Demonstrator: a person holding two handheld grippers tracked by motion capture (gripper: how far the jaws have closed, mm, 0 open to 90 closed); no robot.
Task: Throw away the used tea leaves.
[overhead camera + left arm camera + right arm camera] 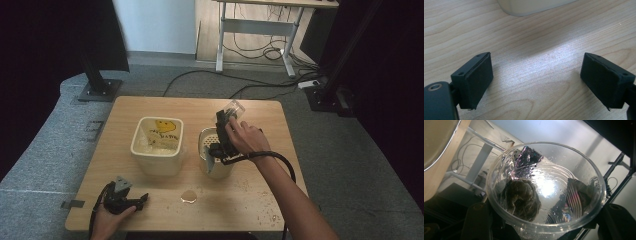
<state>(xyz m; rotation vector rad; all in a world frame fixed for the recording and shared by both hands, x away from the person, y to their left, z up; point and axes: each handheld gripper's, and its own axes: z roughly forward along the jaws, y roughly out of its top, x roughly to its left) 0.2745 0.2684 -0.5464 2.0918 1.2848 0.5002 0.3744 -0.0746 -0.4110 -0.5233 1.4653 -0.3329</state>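
We take the square cream tub [157, 145], with its yellow print on the inside wall, as our landmark on the wooden table [150, 107].

Nearer us and to the left of the tub, our left hand [106, 225] rests at the table's near edge and holds the left gripper [141, 200], which lies low on the wood with its jaws pointing right. In the left gripper view the two black pads [475, 80] stand wide apart with bare wood between them, so this claw is released and grips nothing. The rounded cream base of the tub [534, 6] shows at the top of that view, a little beyond the jaws.

Right of the tub and closer to our edge, a small shiny puddle [189, 196] lies on the wood.

Just to the right of the tub stands a round cream container [216, 159] with a perforated insert showing in its mouth. Our right hand [246, 137] holds the right gripper [226, 119] above it, on the side away from the tub.

That claw is clenched on a clear plastic cup [235, 108], lifted off the table and tipped on its side above the far rim of the round container. In the right gripper view the cup [544, 190] sits between the black jaws with its open mouth toward the camera. Droplets cling to its wall, and a dark wet clump [522, 198] sits inside near the bottom. We cannot tell what the clump is.

Right of the round container, fine crumbs [265, 216] are scattered across the wood toward the near right corner.
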